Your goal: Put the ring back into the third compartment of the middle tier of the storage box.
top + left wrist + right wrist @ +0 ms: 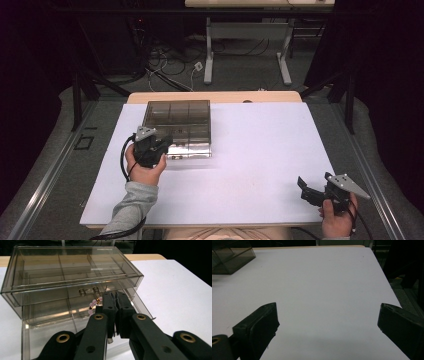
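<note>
The smoky plastic box [72, 272] sits at the far left of the white table [250, 150], and its lower drawer [50, 320] is pulled partway out toward the person. That much looks done. Over the open drawer the left gripper [114, 296] has its jaws pressed together, and a small pink bead bracelet [93, 305] hangs right at their tips. It seems pinched there, though the jaws hide the contact, so I can't swear it is held and not just lying in the drawer. What's left, I'd judge, is getting the bracelet settled or lifted clear and the drawer pushed shut. The right gripper [315, 191] waits at the near right corner, jaws wide apart, holding nothing.
</note>
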The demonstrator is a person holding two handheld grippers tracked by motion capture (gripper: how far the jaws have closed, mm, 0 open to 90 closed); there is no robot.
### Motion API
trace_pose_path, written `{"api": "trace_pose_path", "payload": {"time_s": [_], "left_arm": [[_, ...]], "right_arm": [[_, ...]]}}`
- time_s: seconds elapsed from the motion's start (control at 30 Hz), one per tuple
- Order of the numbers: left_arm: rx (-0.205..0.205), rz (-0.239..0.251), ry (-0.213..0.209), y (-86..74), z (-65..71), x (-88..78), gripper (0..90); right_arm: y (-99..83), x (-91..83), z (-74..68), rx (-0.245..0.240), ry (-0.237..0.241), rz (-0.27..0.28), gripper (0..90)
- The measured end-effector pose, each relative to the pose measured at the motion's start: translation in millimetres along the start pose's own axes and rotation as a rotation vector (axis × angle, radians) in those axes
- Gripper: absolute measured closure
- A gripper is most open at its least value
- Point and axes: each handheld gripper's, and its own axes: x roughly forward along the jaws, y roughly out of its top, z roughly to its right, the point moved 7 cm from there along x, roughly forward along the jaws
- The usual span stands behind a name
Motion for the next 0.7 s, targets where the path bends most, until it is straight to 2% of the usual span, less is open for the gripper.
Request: {"api": "trace_pose_path", "payload": {"time_s": [0.47,0.5,0.63,0.67,0.7], "left_arm": [[0.016,-0.011,-0.022,5.9,15.6,11.7,87.1],[0.013,-0.013,-0.025,5.8,16.9,12.9,87.1],[0.009,-0.017,-0.031,4.8,20.3,17.7,87.1],[0.009,-0.017,-0.031,4.8,20.3,17.7,87.1],[0.006,-0.019,-0.035,4.0,21.8,20.4,87.1]], "right_arm": [[0.0,0.0,0.0,0.000,0.002,0.000,2.8],[-1.1,-1.8,0.1,-0.003,0.002,-0.026,2.8],[-1.1,-1.7,0.4,-0.005,0.002,-0.027,2.8],[-0.5,-0.6,0.3,-0.002,0.001,-0.012,2.8],[-1.2,-1.7,0.5,-0.005,0.003,-0.028,2.8]]}}
